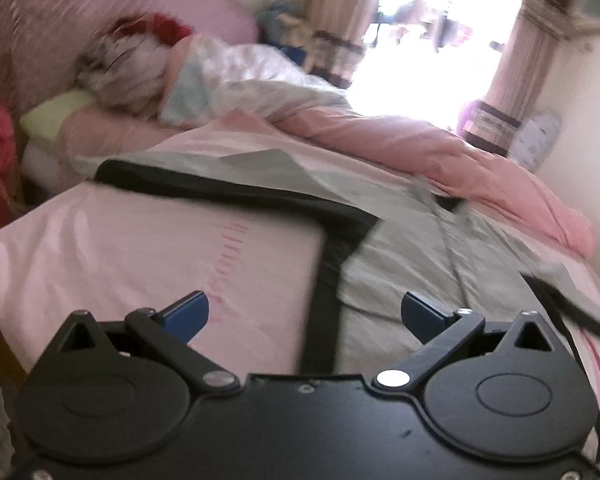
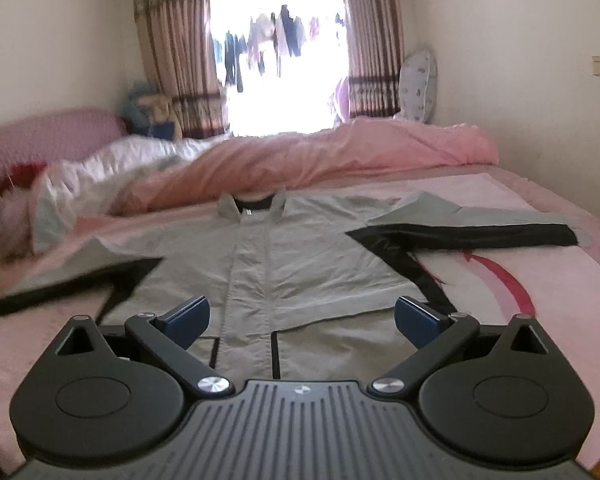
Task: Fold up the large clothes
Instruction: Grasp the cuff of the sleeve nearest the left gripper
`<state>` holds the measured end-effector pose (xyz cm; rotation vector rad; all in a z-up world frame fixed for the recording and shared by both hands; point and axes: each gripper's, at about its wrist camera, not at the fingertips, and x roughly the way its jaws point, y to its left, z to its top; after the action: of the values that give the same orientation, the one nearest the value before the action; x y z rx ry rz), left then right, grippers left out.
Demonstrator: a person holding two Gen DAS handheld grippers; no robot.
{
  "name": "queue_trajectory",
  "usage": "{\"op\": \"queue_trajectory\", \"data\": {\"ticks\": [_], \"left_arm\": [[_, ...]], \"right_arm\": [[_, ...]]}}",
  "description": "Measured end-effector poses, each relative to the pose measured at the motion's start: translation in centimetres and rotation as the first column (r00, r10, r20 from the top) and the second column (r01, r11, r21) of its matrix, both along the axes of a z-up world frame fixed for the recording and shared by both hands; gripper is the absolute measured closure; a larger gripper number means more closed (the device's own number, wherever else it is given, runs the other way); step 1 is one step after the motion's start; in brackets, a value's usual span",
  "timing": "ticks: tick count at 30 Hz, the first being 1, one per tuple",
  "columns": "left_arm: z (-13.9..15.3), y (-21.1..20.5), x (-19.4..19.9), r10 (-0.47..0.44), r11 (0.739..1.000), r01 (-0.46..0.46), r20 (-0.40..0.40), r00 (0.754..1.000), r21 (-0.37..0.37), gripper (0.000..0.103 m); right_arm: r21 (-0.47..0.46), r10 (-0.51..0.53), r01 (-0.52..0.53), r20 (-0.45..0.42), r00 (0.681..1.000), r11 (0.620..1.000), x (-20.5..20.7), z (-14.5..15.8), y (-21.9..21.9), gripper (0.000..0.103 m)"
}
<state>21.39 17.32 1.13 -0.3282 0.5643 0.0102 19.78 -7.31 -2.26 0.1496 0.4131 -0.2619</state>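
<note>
Right wrist view: both grippers, right gripper (image 2: pixel 302 316) and left gripper (image 1: pixel 305 314), hold fingers spread, empty, above the jacket (image 2: pixel 300 248). The blurred left sleeve (image 1: pixel 220 188) probably slips if pinched shallowly.

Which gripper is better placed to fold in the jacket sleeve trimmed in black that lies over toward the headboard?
Left, probably. The left gripper hangs open right over that sleeve and its side seam, while the right gripper hangs open over the jacket front placket, farther from it.

Jacket (image 2: pixel 300 248) hem behind right tongs (image 2: pixel 302 316); bedding pile (image 1: pixel 140 68) blurred.
</note>
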Motion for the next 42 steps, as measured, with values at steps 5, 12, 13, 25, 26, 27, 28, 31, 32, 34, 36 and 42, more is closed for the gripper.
{"op": "queue_trajectory", "data": {"ticks": [5, 12, 13, 25, 26, 27, 28, 31, 32, 34, 36, 42], "left_arm": [[-1.2, 8.9, 5.6, 0.126, 0.973, -0.119, 0.023, 0.992, -0.199, 0.0], [-4.9, 20.8, 14.0, 0.367, 0.845, -0.342, -0.021, 0.93, -0.412, 0.008], [-5.5, 22.3, 15.1, 0.394, 0.815, -0.368, -0.037, 0.918, -0.448, 0.012], [-11.8, 31.9, 23.2, 0.559, 0.602, -0.518, -0.143, 0.817, -0.607, 0.031], [-12.0, 32.2, 23.6, 0.565, 0.598, -0.508, -0.124, 0.816, -0.62, 0.031], [-12.2, 32.5, 24.0, 0.57, 0.597, -0.508, -0.118, 0.813, -0.62, 0.031], [-12.2, 32.5, 24.1, 0.572, 0.602, -0.506, -0.109, 0.813, -0.618, 0.031], [-12.1, 32.4, 24.7, 0.575, 0.631, -0.514, -0.093, 0.813, -0.581, 0.056], [-12.2, 32.5, 25.1, 0.578, 0.642, -0.53, -0.104, 0.809, -0.554, 0.068], [-12.6, 32.7, 25.1, 0.578, 0.643, -0.534, -0.109, 0.809, -0.549, 0.082], [-12.8, 32.9, 25.0, 0.567, 0.64, -0.517, -0.104, 0.817, -0.569, 0.087], [-9.8, 31.2, 24.5, 0.557, 0.686, -0.457, 0.004, 0.83, -0.566, 0.094]], "right_arm": [[0.002, 0.029, -0.029, -0.05, 0.998, 1.0, 6.3, -1.0, -0.5, 0.0], [0.008, 0.042, -0.042, -0.112, 0.993, 0.999, 14.2, -2.5, -0.6, 0.0], [0.003, 0.046, -0.046, -0.122, 0.991, 0.999, 15.2, -2.8, -0.4, 0.0], [-0.044, 0.054, -0.065, -0.198, 0.979, 0.997, 23.0, -5.3, 0.7, 0.0], [-0.047, 0.053, -0.065, -0.206, 0.977, 0.997, 23.4, -5.6, 0.8, 0.0], [-0.05, 0.054, -0.066, -0.213, 0.976, 0.997, 23.7, -5.8, 0.9, 0.0], [-0.053, 0.053, -0.066, -0.222, 0.974, 0.996, 24.0, -6.1, 0.9, 0.0], [-0.064, 0.049, -0.066, -0.24, 0.97, 0.996, 25.0, -6.8, 0.9, 0.0], [-0.065, 0.046, -0.064, -0.245, 0.968, 0.996, 25.2, -7.0, 0.9, 0.0], [-0.057, 0.042, -0.059, -0.258, 0.965, 0.997, 25.4, -7.4, 0.9, 0.0], [-0.05, 0.045, -0.061, -0.265, 0.963, 0.997, 25.6, -7.5, 0.8, 0.0], [-0.059, 0.039, -0.056, -0.265, 0.963, 0.997, 25.1, -7.5, 0.0, 0.0]]}}
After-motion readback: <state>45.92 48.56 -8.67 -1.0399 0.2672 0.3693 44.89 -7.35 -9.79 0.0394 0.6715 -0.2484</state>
